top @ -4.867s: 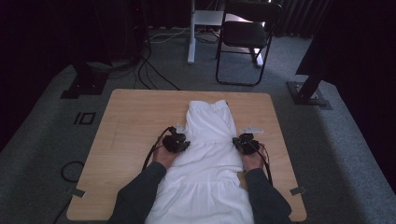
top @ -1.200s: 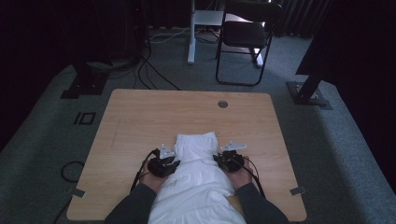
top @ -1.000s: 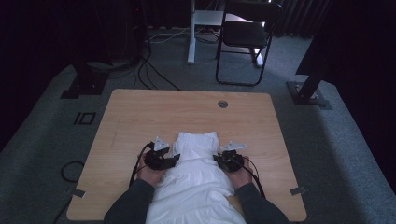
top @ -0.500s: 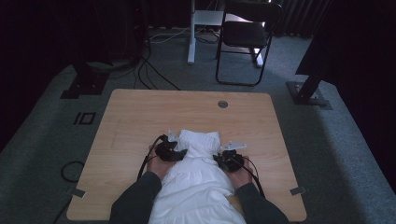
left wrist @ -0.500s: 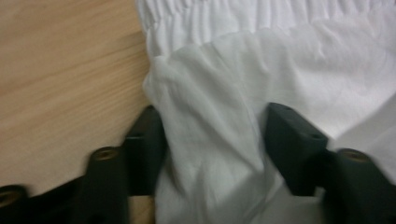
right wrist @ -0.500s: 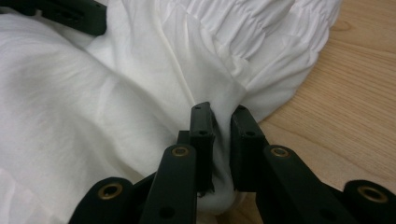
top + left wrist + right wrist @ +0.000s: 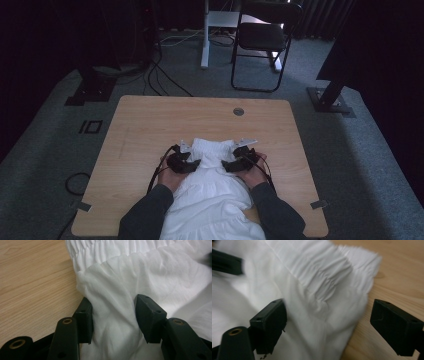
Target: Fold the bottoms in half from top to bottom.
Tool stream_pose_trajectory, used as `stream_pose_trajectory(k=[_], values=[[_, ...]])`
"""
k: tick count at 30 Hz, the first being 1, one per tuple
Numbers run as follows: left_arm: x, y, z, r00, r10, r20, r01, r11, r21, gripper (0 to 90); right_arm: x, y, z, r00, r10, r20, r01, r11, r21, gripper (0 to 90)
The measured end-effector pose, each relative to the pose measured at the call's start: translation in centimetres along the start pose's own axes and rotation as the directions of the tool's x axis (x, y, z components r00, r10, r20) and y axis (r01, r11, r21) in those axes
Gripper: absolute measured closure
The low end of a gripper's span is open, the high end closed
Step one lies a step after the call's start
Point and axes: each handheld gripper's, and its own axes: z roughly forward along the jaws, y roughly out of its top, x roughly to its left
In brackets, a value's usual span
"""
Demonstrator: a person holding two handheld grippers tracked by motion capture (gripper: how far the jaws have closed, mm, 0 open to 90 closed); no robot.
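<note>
Pale wood of the counter (image 7: 150,130) lay beneath both tools. The left gripper (image 7: 113,317) had its jaws released astride a fold of the white garment (image 7: 212,175); the right gripper (image 7: 328,322), jaws spread wide, straddled its gathered edge, seemingly for folding.

The right gripper (image 7: 329,327) has its two black fingers (image 7: 269,323) set wide apart. Between them lies the white garment (image 7: 312,297), its gathered, pleated band running ahead of the fingers. One finger rests on the cloth; the other stands just off the cloth's edge, over the bare wooden surface (image 7: 402,272). Far beyond the cloth-side finger a dark part of the other gripper (image 7: 227,265) reaches in.
</note>
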Motion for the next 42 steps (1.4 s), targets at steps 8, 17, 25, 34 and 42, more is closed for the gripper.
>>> stream_pose_trajectory(k=[8,17,25,34,42], values=[[-0.1,0.2,0.1,1.0000,-0.005,-0.001,0.005,1.0000,0.004,51.3,-0.7,0.8,1.3,0.9974,0.046,-0.056,-0.048,0.998,-0.030,69.9],[0.5,0.7,0.6,0.9976,-0.042,-0.055,0.043,0.9988,0.024,35.2,-0.6,0.9,1.5,0.9953,0.060,-0.077,-0.062,0.998,-0.029,82.3],[0.7,1.7,0.9,0.9994,-0.030,0.016,0.029,0.9986,0.045,67.3,-0.4,0.9,1.5,0.9962,0.056,-0.067,-0.057,0.998,-0.026,83.2],[2.0,6.3,-0.9,0.9993,0.014,0.034,-0.012,0.9993,-0.034,83.4,-2.0,4.3,-0.9,0.9995,0.022,-0.022,-0.025,0.994,-0.109,84.3],[3.8,13.5,-5.0,0.9995,0.032,-0.001,-0.031,0.9821,-0.186,83.5,-3.4,10.6,-5.6,0.9979,-0.022,0.062,0.036,0.971,-0.235,84.3]])
